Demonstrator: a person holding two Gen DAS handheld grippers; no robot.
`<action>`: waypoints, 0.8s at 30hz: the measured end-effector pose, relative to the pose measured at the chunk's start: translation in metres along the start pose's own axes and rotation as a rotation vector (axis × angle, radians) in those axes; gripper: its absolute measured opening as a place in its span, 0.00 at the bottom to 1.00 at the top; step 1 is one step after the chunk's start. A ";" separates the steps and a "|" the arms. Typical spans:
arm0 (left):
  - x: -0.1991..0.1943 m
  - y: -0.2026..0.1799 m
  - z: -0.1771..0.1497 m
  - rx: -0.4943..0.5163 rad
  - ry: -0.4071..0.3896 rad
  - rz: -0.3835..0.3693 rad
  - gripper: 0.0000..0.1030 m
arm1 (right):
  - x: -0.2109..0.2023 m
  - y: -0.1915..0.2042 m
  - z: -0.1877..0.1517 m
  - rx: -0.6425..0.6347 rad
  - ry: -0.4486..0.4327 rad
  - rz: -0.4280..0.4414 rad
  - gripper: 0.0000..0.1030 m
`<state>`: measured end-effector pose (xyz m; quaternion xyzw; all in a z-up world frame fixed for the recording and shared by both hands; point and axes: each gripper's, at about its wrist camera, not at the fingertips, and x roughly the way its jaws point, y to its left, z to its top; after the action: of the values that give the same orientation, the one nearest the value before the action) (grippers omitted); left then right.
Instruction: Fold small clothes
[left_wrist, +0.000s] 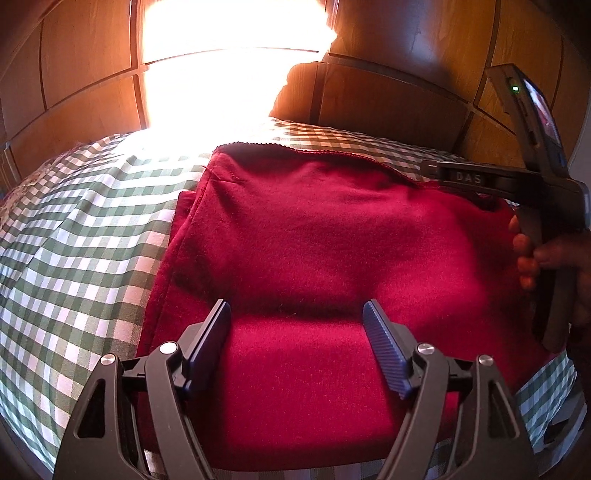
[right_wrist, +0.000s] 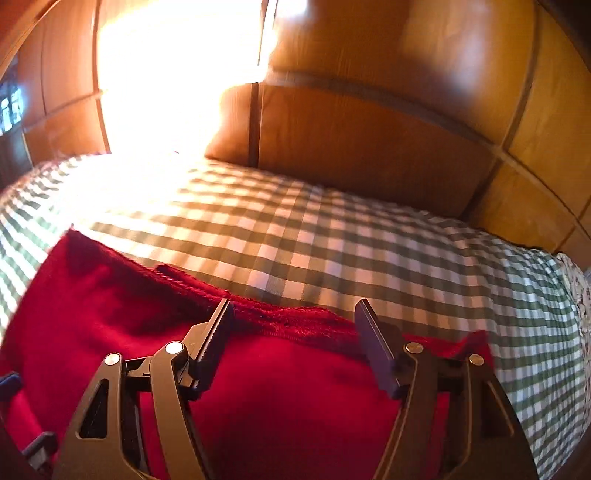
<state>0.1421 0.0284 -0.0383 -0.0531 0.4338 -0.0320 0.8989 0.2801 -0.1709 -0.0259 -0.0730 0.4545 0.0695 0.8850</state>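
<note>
Red fleece, the small garment (left_wrist: 332, 258), lay already doubled over on the green-checked bedcover (left_wrist: 74, 240), its scalloped far edge running toward a wooden headboard (left_wrist: 388, 107) washed out by glare. Layers showed at its left side, so the fold looked partly done rather than finished.

The risk, judging from how it lay, was the loose upper layer: thick pile on a soft, yielding bed could drag or bunch if only one layer were pinched, and the far right corner, rumpled in the right wrist view, could slide back out of line.

Over the near part of the cloth the left gripper (left_wrist: 297, 343) hung with its jaws standing wide, nothing between them but the fabric beneath, and no pad pressing on it. At the garment's far right edge the right gripper (right_wrist: 293, 343) also stood well parted, its fingers (right_wrist: 218, 332) straddling the frayed hem without clamping it; whether the tips brushed the cloth could not be told. A hand (left_wrist: 532, 258) gripped its handle in the left wrist view.
</note>
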 end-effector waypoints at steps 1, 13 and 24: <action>-0.001 0.000 -0.001 -0.002 -0.001 0.001 0.72 | -0.009 0.000 -0.003 0.002 -0.006 0.011 0.64; 0.000 0.007 -0.009 -0.018 0.014 0.019 0.74 | -0.055 0.011 -0.068 -0.032 0.068 0.061 0.64; -0.049 0.014 -0.028 -0.041 -0.098 -0.070 0.66 | -0.099 -0.103 -0.133 0.415 0.051 -0.020 0.65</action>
<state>0.0901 0.0457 -0.0193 -0.0880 0.3877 -0.0521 0.9161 0.1370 -0.3034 -0.0144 0.1047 0.4805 -0.0365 0.8699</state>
